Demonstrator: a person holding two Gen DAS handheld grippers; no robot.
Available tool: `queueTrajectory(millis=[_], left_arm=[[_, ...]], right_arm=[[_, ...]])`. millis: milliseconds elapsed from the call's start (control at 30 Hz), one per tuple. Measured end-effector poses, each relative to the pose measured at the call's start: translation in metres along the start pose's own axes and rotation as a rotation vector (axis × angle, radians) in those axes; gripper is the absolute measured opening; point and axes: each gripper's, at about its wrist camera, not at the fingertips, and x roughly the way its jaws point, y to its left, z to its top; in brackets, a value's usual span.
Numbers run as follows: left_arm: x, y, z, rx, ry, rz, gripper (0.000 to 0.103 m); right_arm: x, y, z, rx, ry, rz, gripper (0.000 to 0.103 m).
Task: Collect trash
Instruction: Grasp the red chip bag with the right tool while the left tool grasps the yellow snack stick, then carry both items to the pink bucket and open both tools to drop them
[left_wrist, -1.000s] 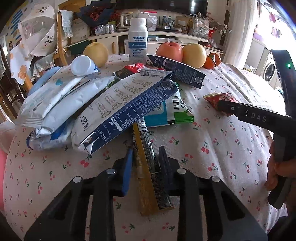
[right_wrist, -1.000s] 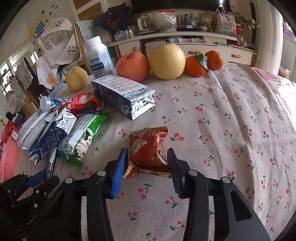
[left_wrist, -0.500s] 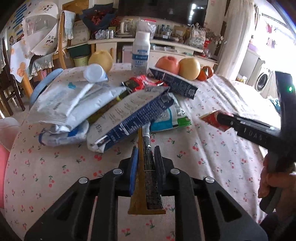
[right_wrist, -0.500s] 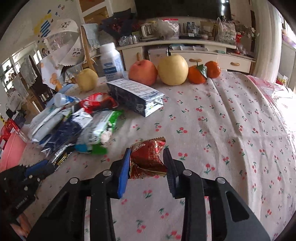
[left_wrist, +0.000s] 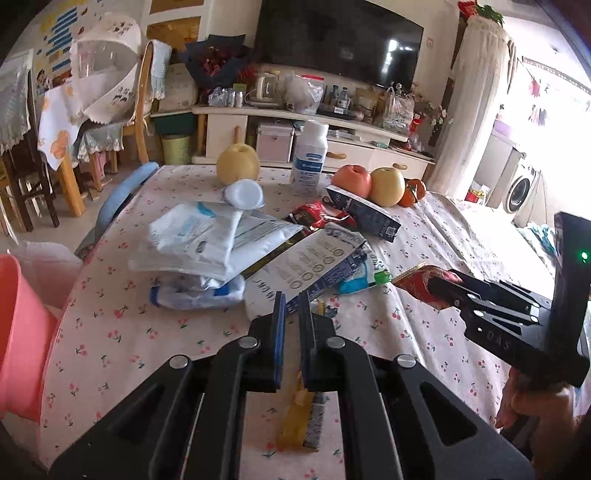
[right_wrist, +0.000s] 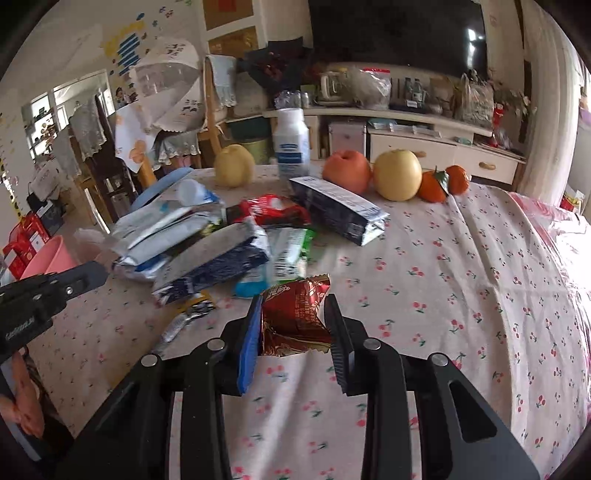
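Rightward, bare tablecloth (right_wrist: 461, 280) to edge

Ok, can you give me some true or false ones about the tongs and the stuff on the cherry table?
1. The right tongs are squeezing a red snack wrapper. True.
2. The left tongs hold nothing. False: they pinch a thin yellow and black stick packet.
3. A white bottle stands upright at the far side of the table. True.
4. All the fruit is green. False: there is a reddish apple, yellowish pears and small oranges.
5. A pink bin sits beside the table. True.
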Motion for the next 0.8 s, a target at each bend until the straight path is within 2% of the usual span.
queueTrajectory(millis=[100, 200, 233, 267, 400, 467, 500, 533, 633, 733, 800], left_arm=[[0.005, 0.01, -0.004, -0.011, 0.04, -0.022, 0.012], [0.014, 0.007, -0.015, 0.014, 0.102, -0.042, 0.037], [0.016, 0.004, -0.019, 0.033, 0.115, -0.039, 0.048], [0.02, -0.001, -0.022, 0.059, 0.129, -0.036, 0.051], [0.039, -0.022, -0.032, 0.128, 0.178, -0.056, 0.052], [0.054, -0.029, -0.035, 0.162, 0.203, -0.024, 0.051], [0.06, -0.032, -0.038, 0.173, 0.218, -0.005, 0.048], [0.067, -0.032, -0.041, 0.178, 0.238, 0.014, 0.036], [0.072, -0.036, -0.042, 0.199, 0.224, 0.048, 0.02], [0.068, -0.032, -0.04, 0.17, 0.213, 0.035, 0.014], [0.06, -0.023, -0.035, 0.132, 0.193, 0.015, 0.014]], right_arm=[[-0.008, 0.009, -0.005, 0.012, -0.006, 0.01, 0.035], [-0.013, 0.018, -0.011, -0.001, -0.002, 0.011, 0.035], [-0.014, 0.021, -0.013, -0.004, 0.0, 0.013, 0.035], [-0.015, 0.024, -0.015, -0.01, 0.003, 0.012, 0.035], [-0.016, 0.032, -0.023, -0.025, 0.015, 0.011, 0.035], [-0.017, 0.034, -0.025, -0.032, 0.017, 0.005, 0.035], [-0.018, 0.034, -0.026, -0.033, 0.017, 0.004, 0.035], [-0.018, 0.034, -0.027, -0.033, 0.017, 0.003, 0.035], [-0.02, 0.032, -0.029, -0.026, 0.019, 0.002, 0.035], [-0.021, 0.033, -0.03, -0.026, 0.016, 0.003, 0.035], [-0.023, 0.034, -0.03, -0.023, 0.011, 0.011, 0.035]])
